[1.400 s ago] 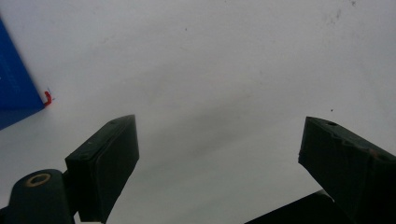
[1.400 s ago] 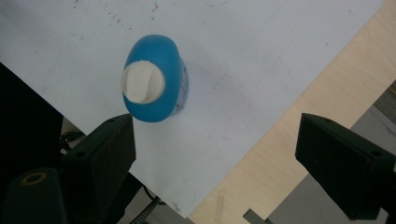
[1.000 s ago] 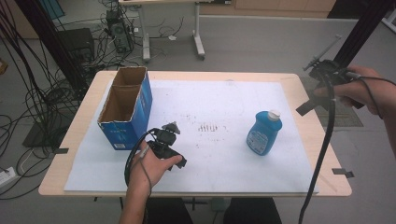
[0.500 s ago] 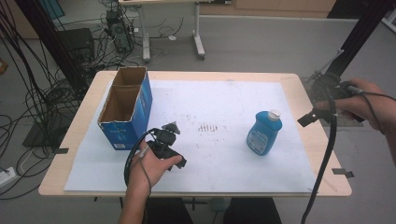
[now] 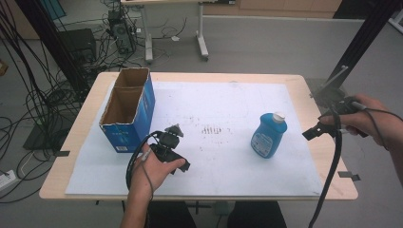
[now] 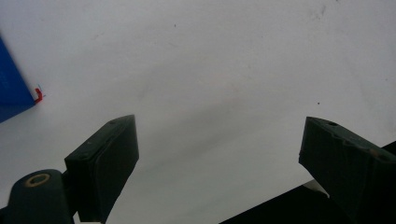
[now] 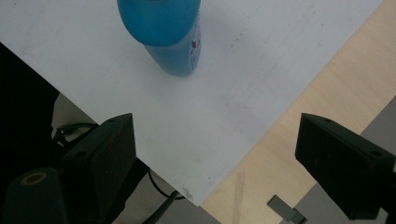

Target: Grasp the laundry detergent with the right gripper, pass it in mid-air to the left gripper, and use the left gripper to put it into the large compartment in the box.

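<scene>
**Both grippers spread and empty; blue bottle stood alone on the white sheet**

Much of the scene was cut off or hard to read. In the right gripper view the blue bottle (image 7: 166,35) ran off the top edge, so its cap was out of the picture there, and its label was too small to read. In the left gripper view a blue corner of the cardboard box (image 6: 14,88) showed at the left edge; the rest of the box was cut off. From the high view the floor of the cardboard box (image 5: 127,107) was only partly seen: the tall walls shaded it, what could be seen looked bare brown card, and I could not tell whether anything lay in the hidden part. The dark smudges (image 5: 211,129) on the white sheet (image 5: 223,102), left of the bottle, were too faint to make out.

The blue bottle (image 5: 268,135) stood upright on the white sheet, well to the right of the box, its white cap on; how full it was I could not tell.

The left gripper (image 5: 172,137) rested low on the sheet, between box and bottle and nearer the box, jaws spread wide with bare sheet between them. The right gripper (image 5: 319,129) hung right of the bottle over the table's (image 5: 316,102) right edge, near the bottle but apart from it, jaws likewise spread and pinching nothing.
</scene>
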### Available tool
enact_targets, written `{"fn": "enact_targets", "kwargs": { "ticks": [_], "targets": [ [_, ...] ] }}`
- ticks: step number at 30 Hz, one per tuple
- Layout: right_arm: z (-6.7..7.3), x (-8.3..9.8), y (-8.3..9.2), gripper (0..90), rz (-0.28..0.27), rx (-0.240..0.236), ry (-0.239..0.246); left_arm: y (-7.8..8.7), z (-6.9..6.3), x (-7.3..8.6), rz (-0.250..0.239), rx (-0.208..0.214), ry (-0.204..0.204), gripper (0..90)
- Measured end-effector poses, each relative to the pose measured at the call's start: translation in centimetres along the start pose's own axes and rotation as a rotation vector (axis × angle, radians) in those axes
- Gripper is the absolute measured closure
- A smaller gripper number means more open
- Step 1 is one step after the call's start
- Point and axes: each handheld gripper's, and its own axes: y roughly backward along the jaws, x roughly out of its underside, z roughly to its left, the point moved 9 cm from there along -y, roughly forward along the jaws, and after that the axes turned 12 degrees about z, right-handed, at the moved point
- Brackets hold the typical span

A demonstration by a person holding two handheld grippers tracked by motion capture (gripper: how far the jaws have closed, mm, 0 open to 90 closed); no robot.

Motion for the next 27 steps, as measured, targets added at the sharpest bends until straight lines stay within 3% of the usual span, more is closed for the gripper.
{"fn": "enact_targets", "kwargs": {
  "ticks": [11,27],
  "targets": [
    [0.3,1.0,-1.6,12.2,-0.034,-0.010,-0.014,-0.1,-0.2,-0.1,0.000,0.015,-0.007,12.1],
    [0.4,2.0,-4.3,11.0,-0.040,-0.008,-0.036,-0.2,-0.3,-0.1,0.002,0.016,-0.006,12.1]
  ]
}}
